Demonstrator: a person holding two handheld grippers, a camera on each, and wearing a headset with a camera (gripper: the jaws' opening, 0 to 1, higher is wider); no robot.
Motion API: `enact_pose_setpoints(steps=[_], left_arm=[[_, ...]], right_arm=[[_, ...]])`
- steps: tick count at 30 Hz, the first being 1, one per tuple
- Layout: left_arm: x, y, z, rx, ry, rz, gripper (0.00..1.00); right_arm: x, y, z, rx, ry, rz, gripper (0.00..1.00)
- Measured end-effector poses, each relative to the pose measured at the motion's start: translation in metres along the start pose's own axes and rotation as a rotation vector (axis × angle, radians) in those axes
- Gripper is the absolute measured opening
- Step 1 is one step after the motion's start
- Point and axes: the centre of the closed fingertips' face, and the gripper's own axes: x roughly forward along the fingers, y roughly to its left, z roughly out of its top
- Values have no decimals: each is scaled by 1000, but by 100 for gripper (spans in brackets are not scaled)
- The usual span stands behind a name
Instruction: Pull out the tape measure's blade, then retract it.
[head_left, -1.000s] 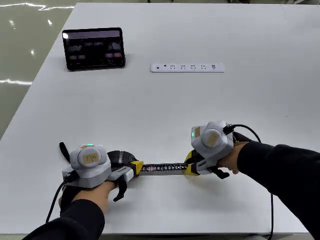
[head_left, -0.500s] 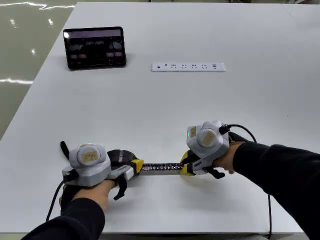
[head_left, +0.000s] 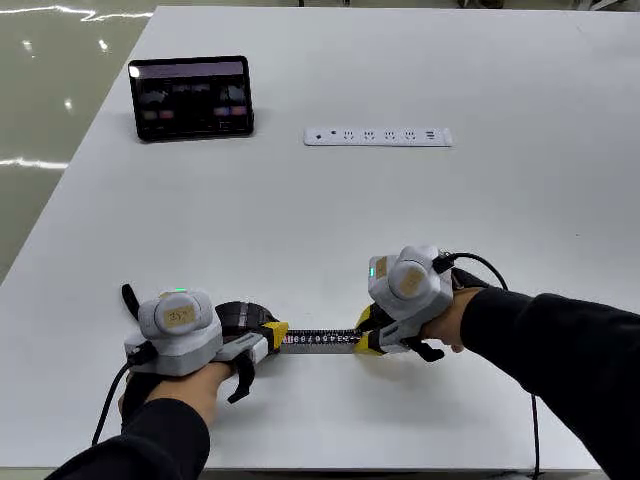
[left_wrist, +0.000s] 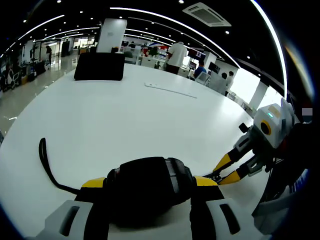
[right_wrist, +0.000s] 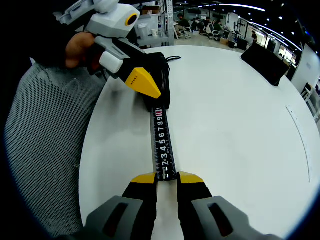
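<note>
Left tool (left_wrist: 149, 184): clamped around tape measure case (right_wrist: 162, 87), anchoring it on bench (head_left: 350, 220). Right tool (right_wrist: 166, 179): pinched on blade (right_wrist: 161, 135) tip, keeping it straight ahead.

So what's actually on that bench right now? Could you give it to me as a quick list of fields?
surface: white table
left gripper: shut on the black tape measure case
right gripper: shut on the tip of the blade
blade state: pulled out a short way, lying flat between the two grippers, numbers facing up
far side of table: tablet propped up at the left; power strip lying flat near the middle
task stage: blade is out, not yet fully retracted
</note>
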Motion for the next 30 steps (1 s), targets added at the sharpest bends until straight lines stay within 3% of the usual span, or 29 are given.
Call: enact_pose_setpoints(steps=[30], left_arm=[[0, 0, 0, -4, 0, -7, 61]], right_arm=[[9, 0, 13, 2, -22, -1, 10]])
